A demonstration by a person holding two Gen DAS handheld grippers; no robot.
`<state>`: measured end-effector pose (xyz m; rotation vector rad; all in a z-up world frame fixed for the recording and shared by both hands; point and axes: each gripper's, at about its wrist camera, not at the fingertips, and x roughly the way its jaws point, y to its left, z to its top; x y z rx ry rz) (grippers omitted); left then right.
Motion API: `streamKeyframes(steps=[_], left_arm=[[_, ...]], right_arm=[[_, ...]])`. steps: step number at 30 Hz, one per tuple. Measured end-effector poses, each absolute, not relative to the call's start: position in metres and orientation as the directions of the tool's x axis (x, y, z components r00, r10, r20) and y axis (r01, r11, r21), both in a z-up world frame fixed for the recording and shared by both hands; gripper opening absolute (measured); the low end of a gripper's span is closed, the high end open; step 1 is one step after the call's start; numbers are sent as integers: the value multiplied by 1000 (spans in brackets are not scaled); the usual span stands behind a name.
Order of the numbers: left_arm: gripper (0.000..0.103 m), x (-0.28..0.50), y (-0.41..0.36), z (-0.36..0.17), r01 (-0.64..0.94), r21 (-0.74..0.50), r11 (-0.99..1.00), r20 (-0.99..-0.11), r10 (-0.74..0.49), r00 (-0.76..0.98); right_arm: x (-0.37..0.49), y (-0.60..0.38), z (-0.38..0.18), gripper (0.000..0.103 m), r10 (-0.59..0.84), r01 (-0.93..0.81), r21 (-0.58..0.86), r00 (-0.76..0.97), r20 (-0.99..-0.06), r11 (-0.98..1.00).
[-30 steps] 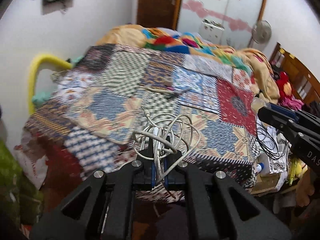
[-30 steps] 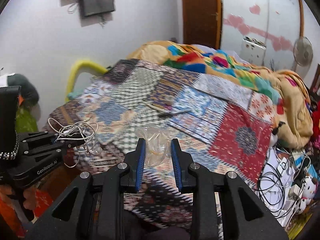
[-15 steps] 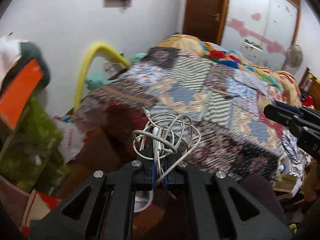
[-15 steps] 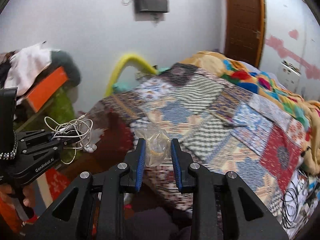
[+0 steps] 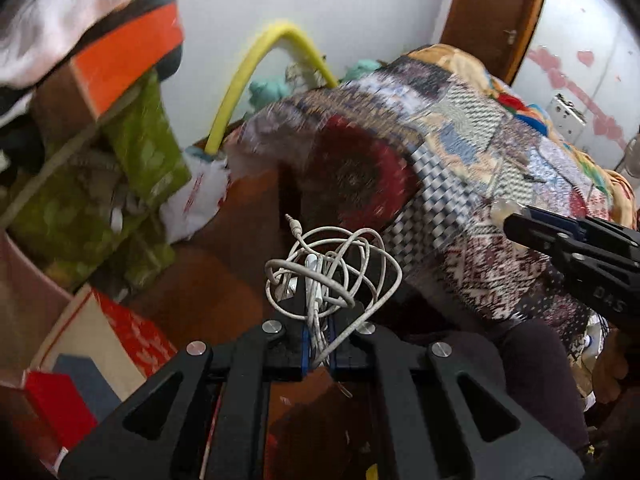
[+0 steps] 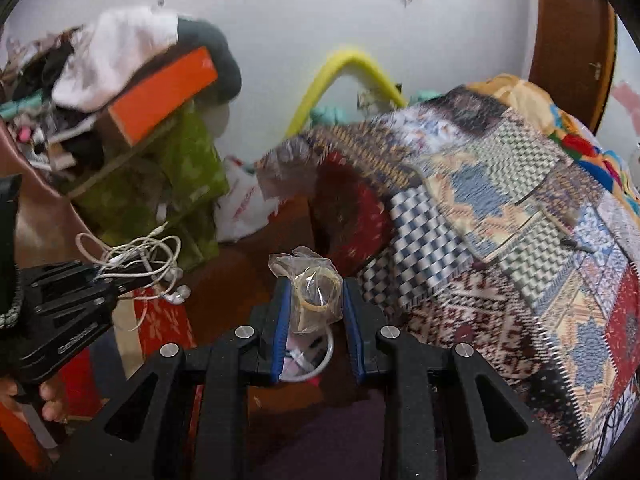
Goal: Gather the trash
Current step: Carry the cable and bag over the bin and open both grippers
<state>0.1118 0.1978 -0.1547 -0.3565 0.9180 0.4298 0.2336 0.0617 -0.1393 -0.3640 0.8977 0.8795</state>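
Observation:
My left gripper [image 5: 319, 322] is shut on a tangled white earphone cable [image 5: 332, 268] and holds it in the air over the brown floor beside the bed. It also shows at the left of the right wrist view [image 6: 102, 280] with the cable [image 6: 140, 256] hanging from it. My right gripper [image 6: 313, 300] is shut on a crumpled clear plastic wrapper [image 6: 314, 290]. Its tip shows at the right of the left wrist view [image 5: 516, 224]. Below the right gripper a white-rimmed bin [image 6: 316, 364] holding scraps is partly hidden.
The bed with a patchwork quilt [image 6: 500, 208] fills the right side. A green cloth-covered stack [image 5: 100, 184] with an orange box [image 5: 124, 60] and clothes stands at the left. A white plastic bag [image 5: 196, 200] and a yellow hoop [image 5: 256, 64] lie by the wall. Red boxes [image 5: 120, 340] sit at lower left.
Both grippers have swung left and downward, away from the bed top toward the floor corner, each still holding its item. The bin has come into the right wrist view.

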Motion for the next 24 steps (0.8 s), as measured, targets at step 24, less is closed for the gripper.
streamKeyframes(steps=[24], left_arm=[[5,148,246,-290,-604,-176,778,-950,26,310]], right_arm=[[264,176,-274,39,283,-805,221,-69,-957,551]])
